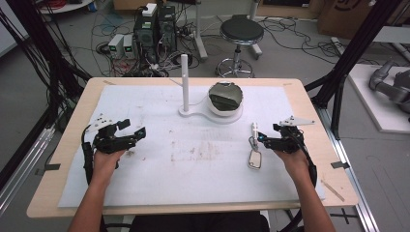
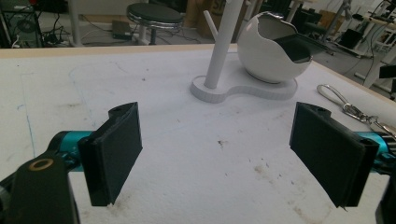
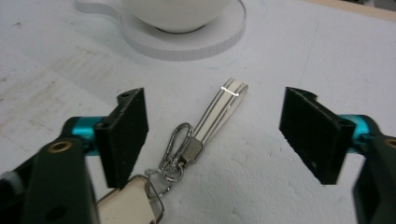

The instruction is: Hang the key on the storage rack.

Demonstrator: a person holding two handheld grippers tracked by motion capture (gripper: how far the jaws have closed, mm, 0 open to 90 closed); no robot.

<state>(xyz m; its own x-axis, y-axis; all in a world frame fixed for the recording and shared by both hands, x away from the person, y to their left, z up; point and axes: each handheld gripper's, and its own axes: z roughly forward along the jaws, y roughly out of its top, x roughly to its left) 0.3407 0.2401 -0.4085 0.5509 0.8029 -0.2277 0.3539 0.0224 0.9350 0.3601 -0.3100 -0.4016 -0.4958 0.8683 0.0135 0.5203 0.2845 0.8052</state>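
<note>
Nearest the person, both forearms come in over the desk's [image 1: 63, 188] near edge, one hand behind each set of tongs. The left tongs [image 1: 129, 129] rest on the white mat [image 1: 203, 169] at the near left, jaws spread wide with nothing between them. They look parked out of the way, probably so the other hand can work.

At the near right, the right tongs [image 1: 257, 139] sit low over the keychain [image 1: 255, 147], which lies flat on the mat just left of that hand. In the right gripper view the jaws stand wide on either side of it. Its pale strap [image 3: 219, 109] points away from the person, the metal clasp [image 3: 180, 151] sits in the middle, and a cream fob [image 3: 128, 200] lies nearest the camera. The pads press on nothing yet. The tongs seem lined up to close across the strap or the clasp, which would be the likely pick-up.

Farther off, at the middle of the desk, stands a white holder [image 1: 212, 113]. It has an upright peg [image 1: 184, 79] on the left and a rounded bowl [image 1: 225, 96] on the right, sharing one flat base. The peg would suit hanging the keychain by its loop.

No brand, label or writing can be read on any of these things.
</note>
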